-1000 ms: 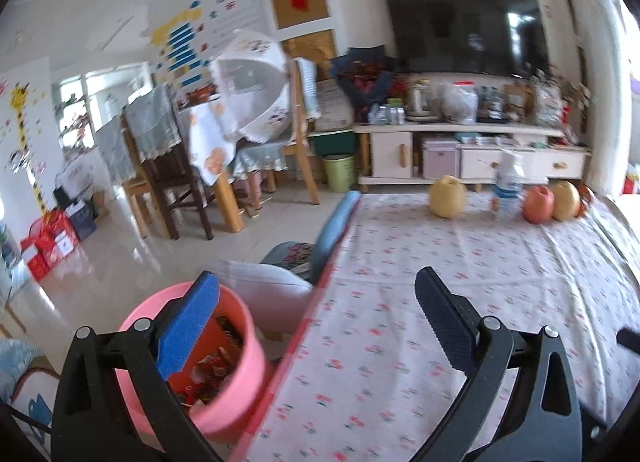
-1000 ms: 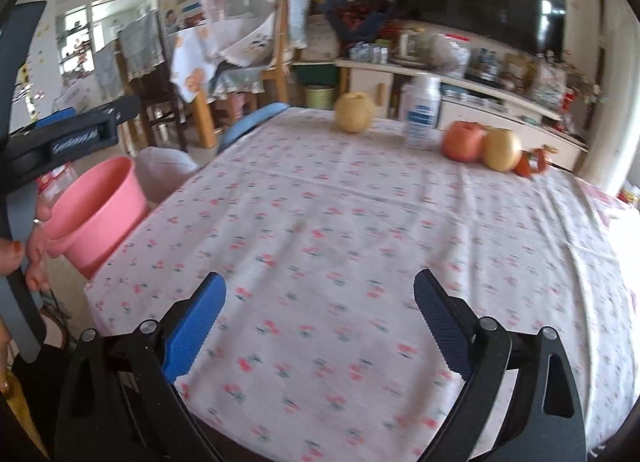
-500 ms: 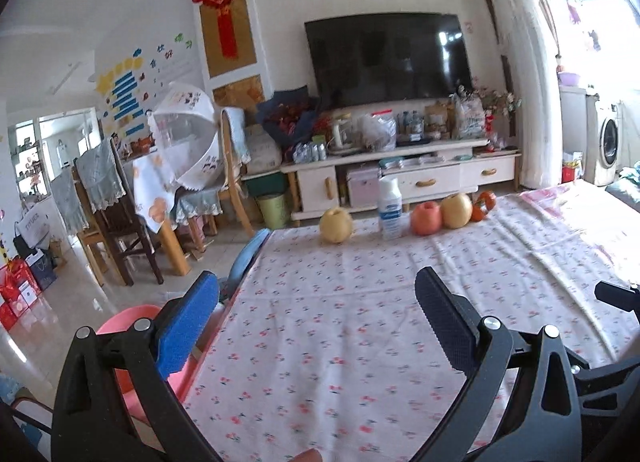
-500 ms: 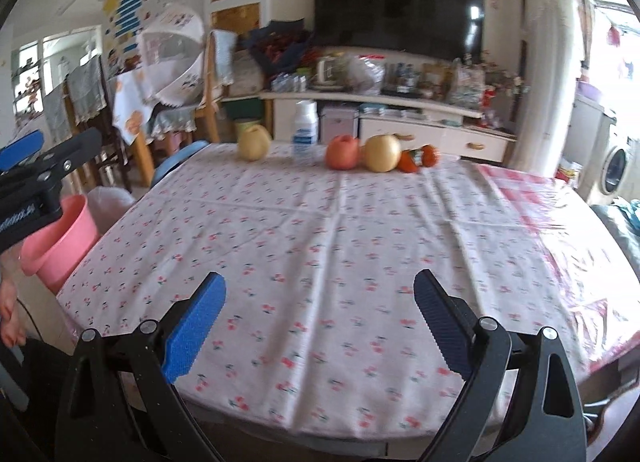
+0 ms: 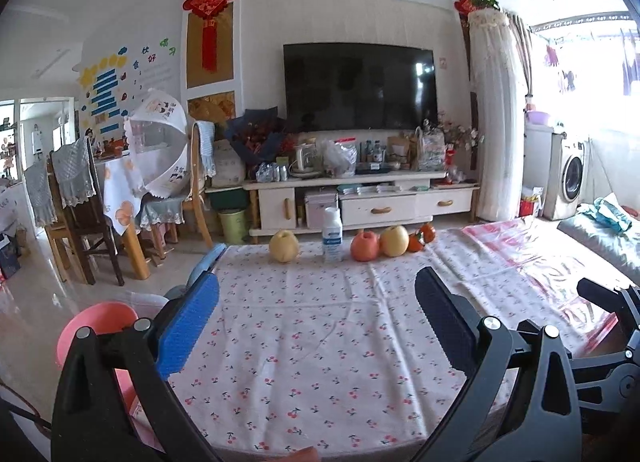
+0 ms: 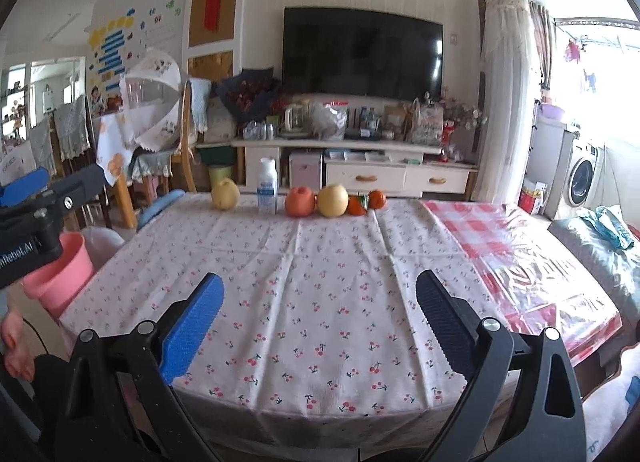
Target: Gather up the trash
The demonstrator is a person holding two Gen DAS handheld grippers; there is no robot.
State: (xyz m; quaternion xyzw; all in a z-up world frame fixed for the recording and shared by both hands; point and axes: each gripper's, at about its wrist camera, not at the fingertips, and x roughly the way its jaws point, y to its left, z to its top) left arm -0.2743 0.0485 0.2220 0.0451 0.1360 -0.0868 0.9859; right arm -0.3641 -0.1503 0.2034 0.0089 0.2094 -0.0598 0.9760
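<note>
My left gripper [image 5: 316,302] is open and empty above the near edge of the table with the cherry-print cloth [image 5: 320,334]. My right gripper [image 6: 320,306] is also open and empty, held before the table's near edge [image 6: 320,342]. A pink trash bucket [image 5: 96,326] stands on the floor at the table's left side; it also shows in the right wrist view [image 6: 64,274]. No trash lies on the cloth in either view. The left gripper's body [image 6: 44,217] shows at the left of the right wrist view.
At the table's far edge stand a yellow pear [image 5: 283,246], a white bottle [image 5: 332,234], an orange-red apple [image 5: 365,246], another yellow fruit [image 5: 394,241] and small oranges [image 5: 422,238]. A blue chair back [image 5: 208,262] stands at the left. A red checked cloth [image 6: 520,262] covers the table's right end.
Both grippers have pulled back and tilted up from the left side with the bucket to face the whole table and the TV wall. Both stay open.
</note>
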